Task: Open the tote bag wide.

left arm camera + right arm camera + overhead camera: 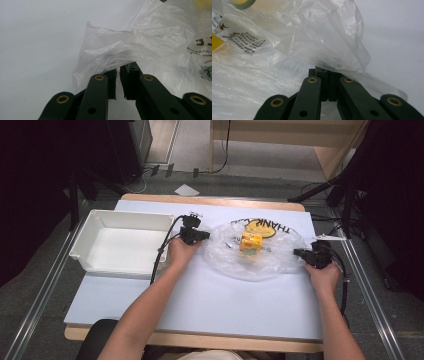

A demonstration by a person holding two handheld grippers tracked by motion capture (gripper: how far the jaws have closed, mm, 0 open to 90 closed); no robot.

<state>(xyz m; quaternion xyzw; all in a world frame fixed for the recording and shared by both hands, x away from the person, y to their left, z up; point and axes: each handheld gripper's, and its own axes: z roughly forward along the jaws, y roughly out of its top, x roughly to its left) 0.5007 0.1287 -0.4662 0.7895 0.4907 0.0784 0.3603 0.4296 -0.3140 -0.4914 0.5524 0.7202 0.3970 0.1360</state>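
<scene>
Looking from high, we see a yellow box [251, 241] inside the plastic bag [260, 262], white bin [95, 227] at nine o'clock; close up, left gripper [118, 82] and right gripper [325, 83] each pinch the bag's edge.

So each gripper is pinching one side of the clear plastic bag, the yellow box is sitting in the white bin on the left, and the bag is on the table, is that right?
Not quite. The yellow box is inside the clear plastic bag, not in the white bin, as the high view shows. The rest holds: the left gripper and right gripper each pinch a side of the bag, which lies on the table.

right gripper [328, 86] | jaws closed on clear plastic bag [312, 40] edge (printed label inside) | white table [394, 32]
</scene>
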